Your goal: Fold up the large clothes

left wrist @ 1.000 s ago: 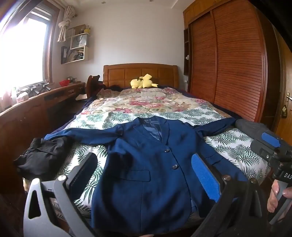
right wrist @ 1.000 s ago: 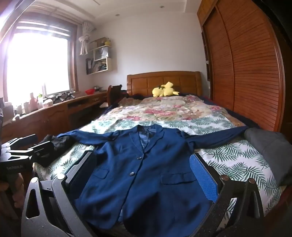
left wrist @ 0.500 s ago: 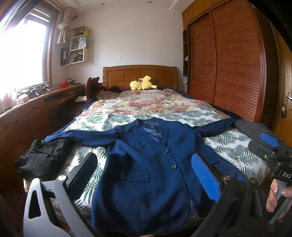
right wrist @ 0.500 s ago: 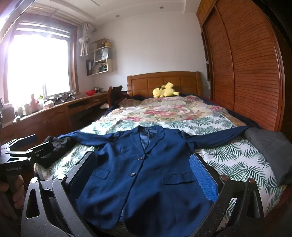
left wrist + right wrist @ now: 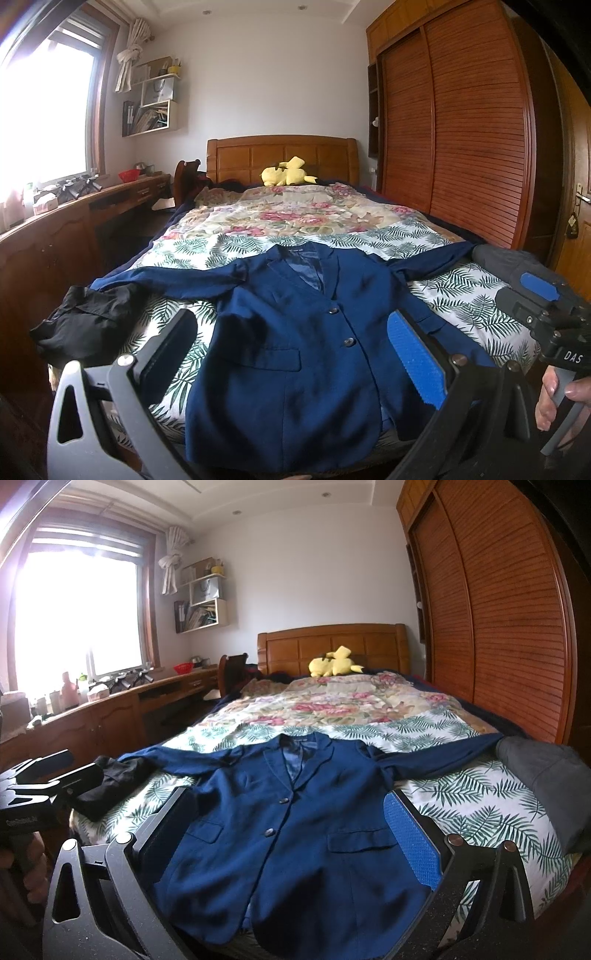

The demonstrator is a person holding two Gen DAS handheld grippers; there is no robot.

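Observation:
A navy blue suit jacket (image 5: 295, 332) lies flat, front up, buttoned, on the leaf-patterned bedspread (image 5: 472, 295), sleeves spread to both sides, hem at the bed's near edge. It also shows in the right wrist view (image 5: 295, 830). My left gripper (image 5: 291, 350) is open and empty, held above the jacket's lower half. My right gripper (image 5: 288, 830) is open and empty, also above the lower half; its body shows at the right of the left wrist view (image 5: 546, 314).
A black garment (image 5: 85, 321) lies at the bed's left edge and a grey garment (image 5: 550, 779) at the right edge. A yellow plush toy (image 5: 288, 175) sits by the headboard. A wooden desk (image 5: 55, 229) runs along the left; a wardrobe (image 5: 461, 129) stands on the right.
Both views have tilted slightly, so the jacket sits a little lower in frame. The grippers stay open and the jacket has not moved.

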